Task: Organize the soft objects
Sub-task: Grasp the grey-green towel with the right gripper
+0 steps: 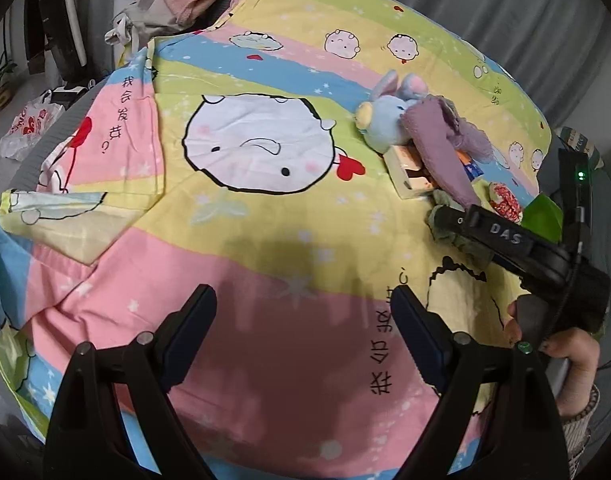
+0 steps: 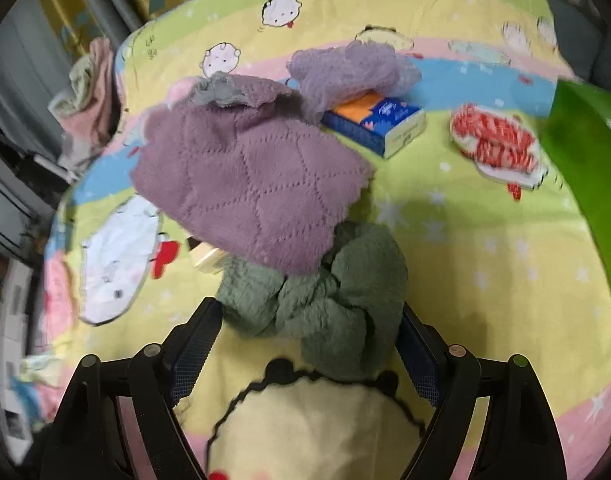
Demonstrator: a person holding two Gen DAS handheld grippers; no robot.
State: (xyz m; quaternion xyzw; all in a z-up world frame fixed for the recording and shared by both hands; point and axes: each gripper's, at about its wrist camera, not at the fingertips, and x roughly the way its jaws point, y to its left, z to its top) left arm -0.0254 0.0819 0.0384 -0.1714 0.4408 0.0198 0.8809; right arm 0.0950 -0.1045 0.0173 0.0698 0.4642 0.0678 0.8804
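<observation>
The right gripper (image 2: 305, 344) straddles the green cloth (image 2: 325, 300) on the bed (image 2: 485, 240), jaws apart, poised to pinch; the left gripper (image 1: 305, 328) waits, jaws apart and empty.

Both wrist views look steeply down on the bedspread (image 1: 265, 240), sharing the purple cloth (image 2: 249, 184); right seems nearer.

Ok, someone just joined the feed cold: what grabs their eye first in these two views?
Probably the loud cartoon bedsheet filling both views. Next, the heap on it: a purple knit towel draped over a crumpled green cloth, with a blue plush toy and a blue tissue pack beside it. The open right tool straddles the green cloth; the left tool hangs open over bare sheet.
</observation>
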